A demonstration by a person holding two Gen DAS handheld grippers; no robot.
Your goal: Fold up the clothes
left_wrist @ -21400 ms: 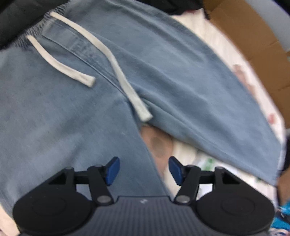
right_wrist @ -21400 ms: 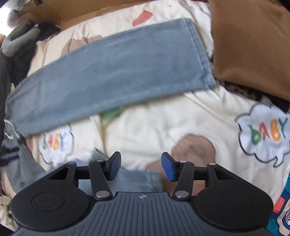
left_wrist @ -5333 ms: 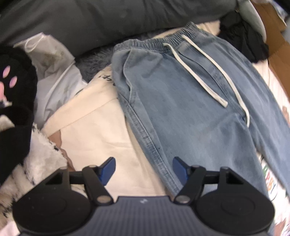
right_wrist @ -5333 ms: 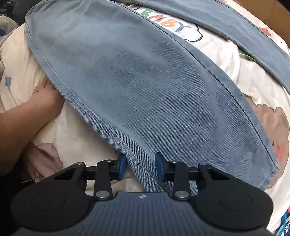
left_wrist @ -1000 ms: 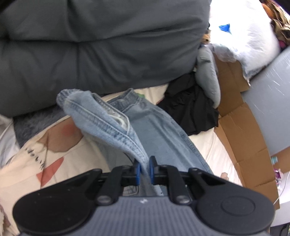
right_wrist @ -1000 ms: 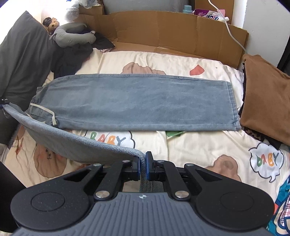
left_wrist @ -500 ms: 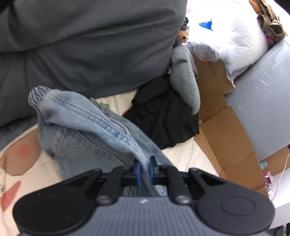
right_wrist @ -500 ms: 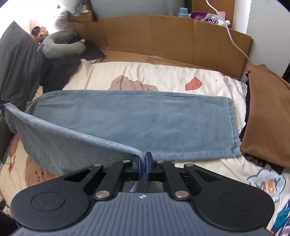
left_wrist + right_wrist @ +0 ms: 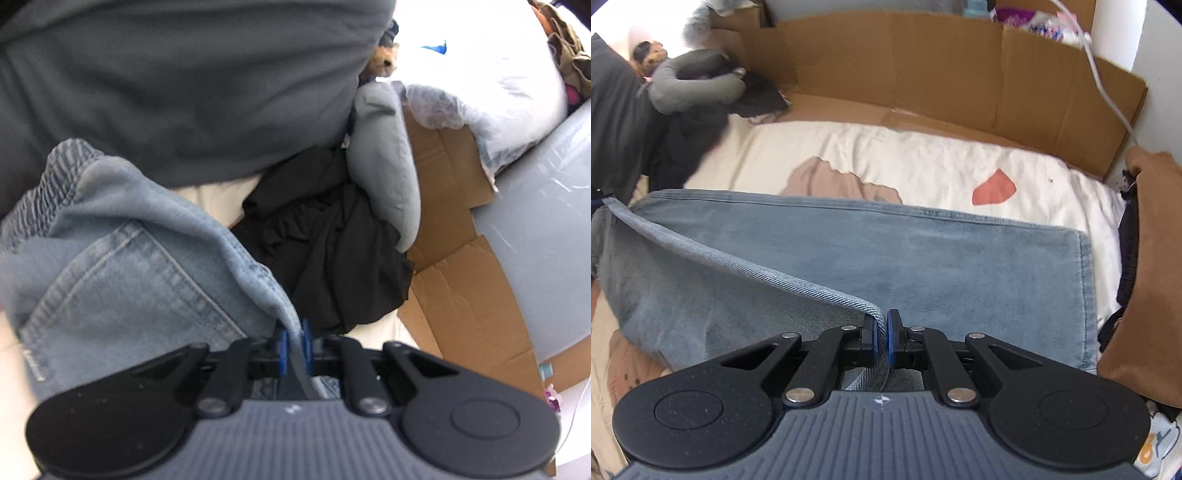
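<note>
Light blue jeans [image 9: 923, 258] lie on a cream printed bedsheet [image 9: 923, 166]. One leg rests flat across the bed; the other leg hangs lifted over it, its side seam stretched taut toward the left. My right gripper [image 9: 881, 334] is shut on that lifted seam. My left gripper [image 9: 294, 345] is shut on the jeans [image 9: 122, 258] near the elastic waistband, with a back pocket facing the camera. The drawstring is hidden.
A dark grey pillow [image 9: 184, 81] fills the upper left wrist view. Black clothing [image 9: 325, 251] and a grey neck pillow [image 9: 388, 166] sit by cardboard walls [image 9: 923, 66]. A brown cushion [image 9: 1145, 277] borders the right side, and a white cable [image 9: 1108, 74] hangs at the far right.
Both grippers have carried the lifted leg farther across the bed, so it now overlaps the flat leg. The waistband end has swung closer to the black clothing.
</note>
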